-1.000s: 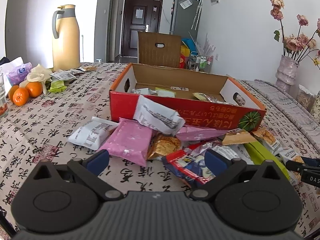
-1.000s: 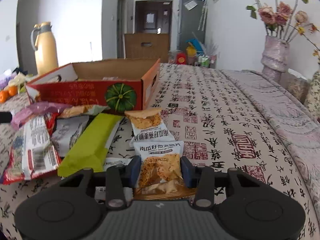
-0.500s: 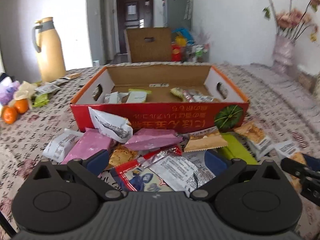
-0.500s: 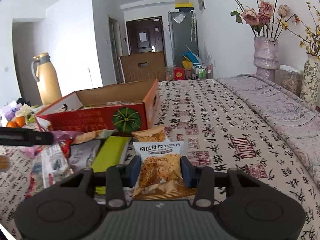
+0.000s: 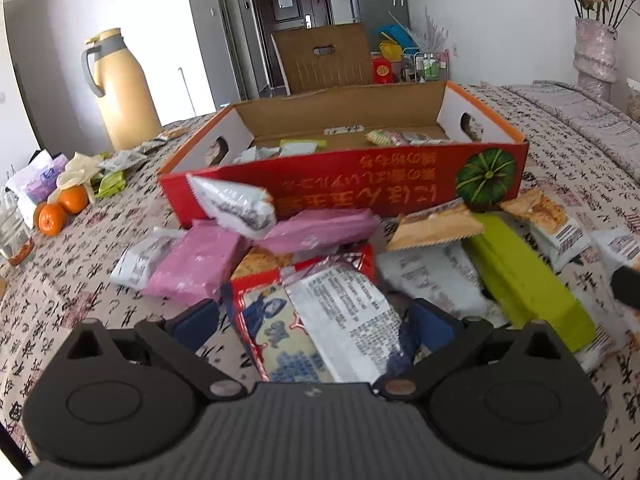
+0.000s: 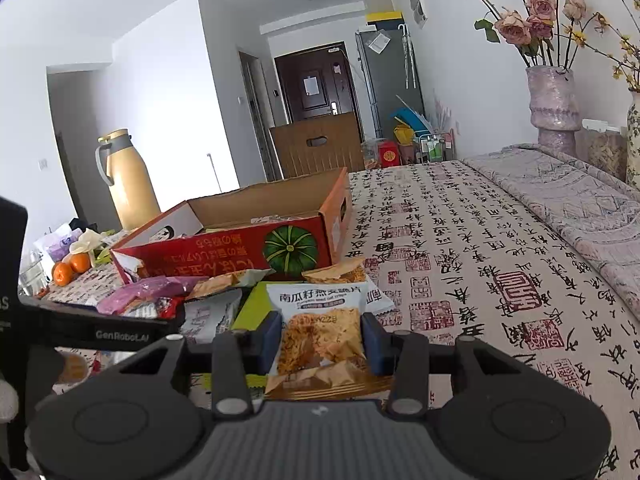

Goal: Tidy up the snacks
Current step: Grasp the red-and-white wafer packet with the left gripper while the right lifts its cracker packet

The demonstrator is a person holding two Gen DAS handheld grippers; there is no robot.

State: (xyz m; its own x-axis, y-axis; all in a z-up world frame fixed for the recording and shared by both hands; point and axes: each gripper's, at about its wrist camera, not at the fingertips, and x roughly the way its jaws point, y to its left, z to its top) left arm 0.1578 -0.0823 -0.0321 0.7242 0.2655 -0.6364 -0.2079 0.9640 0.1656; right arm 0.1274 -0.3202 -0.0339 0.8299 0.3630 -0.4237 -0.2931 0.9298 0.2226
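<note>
We hold the oat-crisp packet [image 6: 320,336] clamped in the right gripper [image 6: 322,340]; the box [image 6: 240,240] lies at 11 o'clock. Next we carry it over the rim and release. The left gripper [image 5: 312,320] stands open around the red packet [image 5: 280,332]. Only the left view shows the box interior.

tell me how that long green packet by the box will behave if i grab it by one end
The long green packet looks flat-sided and straight, so it would probably stay fairly stiff rather than droop. Its wrapper looks smooth, so the pads might slip. It lies partly over neighbouring packets near the red box, so lifting it could drag them along.
</note>
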